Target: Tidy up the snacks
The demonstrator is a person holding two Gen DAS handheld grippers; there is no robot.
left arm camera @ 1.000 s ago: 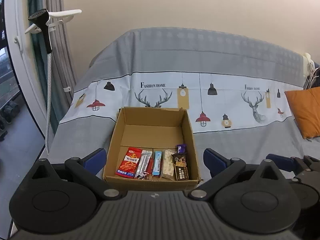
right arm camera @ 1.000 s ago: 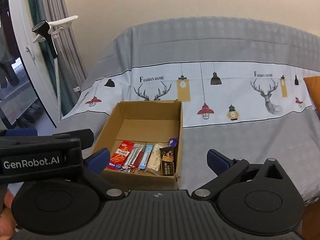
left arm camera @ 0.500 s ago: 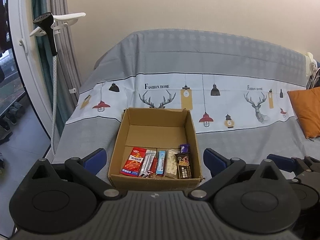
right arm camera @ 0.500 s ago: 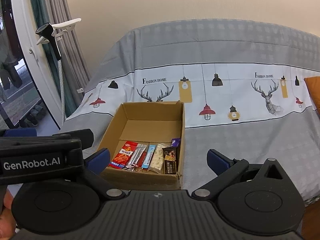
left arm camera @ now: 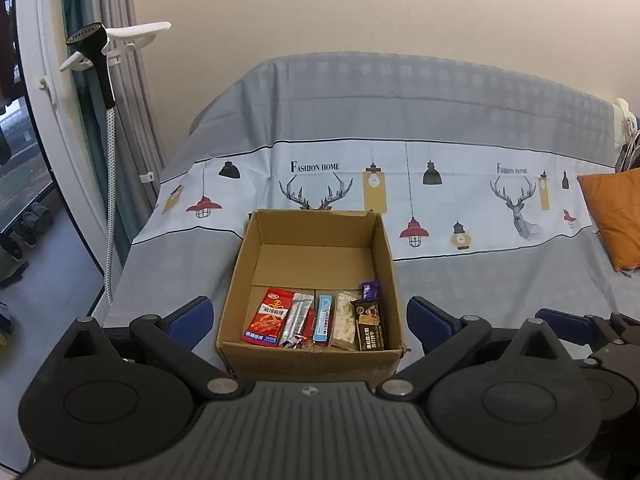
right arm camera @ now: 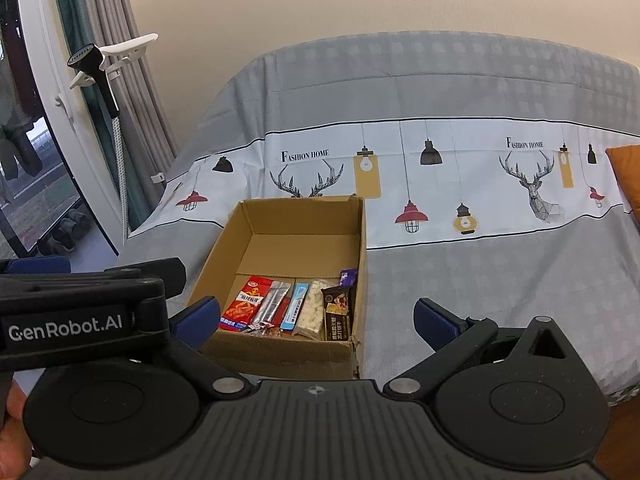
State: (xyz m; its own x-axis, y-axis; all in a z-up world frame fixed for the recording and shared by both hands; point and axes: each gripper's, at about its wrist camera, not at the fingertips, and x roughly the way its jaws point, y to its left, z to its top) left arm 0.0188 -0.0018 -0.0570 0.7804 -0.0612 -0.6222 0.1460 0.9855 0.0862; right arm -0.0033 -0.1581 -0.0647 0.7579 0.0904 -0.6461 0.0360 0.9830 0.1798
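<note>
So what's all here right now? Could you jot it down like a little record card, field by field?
Setting: cardboard box standing on a bed sheet printed with deer and lamps
In the box: snacks side by side along the near wall: red packet, silver packet, blue stick, white nougat pack, dark biscuit bar, purple candy
Back of box: bare
Left gripper: open, holding nothing
Right gripper: open, holding nothing
Nearby: orange cushion, garment steamer
</note>
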